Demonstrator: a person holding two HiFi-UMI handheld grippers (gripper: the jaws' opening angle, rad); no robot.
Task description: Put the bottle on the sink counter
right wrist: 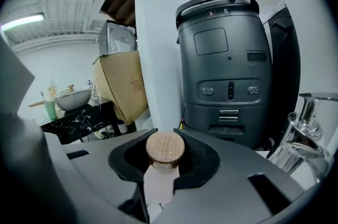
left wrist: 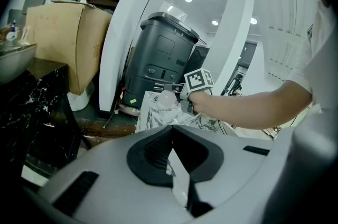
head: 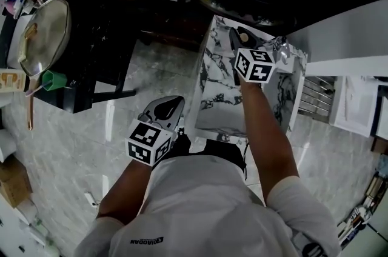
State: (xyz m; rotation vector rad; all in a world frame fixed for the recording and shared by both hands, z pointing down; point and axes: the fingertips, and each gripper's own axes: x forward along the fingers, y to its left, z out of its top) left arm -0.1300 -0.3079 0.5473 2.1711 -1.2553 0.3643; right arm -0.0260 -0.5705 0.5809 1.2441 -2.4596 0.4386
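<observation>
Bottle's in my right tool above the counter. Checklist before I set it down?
1. Right tool clamped on pale bottle with round wooden cap: ok.
2. Bottle above white marble-patterned sink counter: ok.
3. Chrome tap apart from bottle, at its right: ok.
4. Bottle base touching counter: cannot tell.
5. Left tool shut, empty, off the counter: ok.
</observation>
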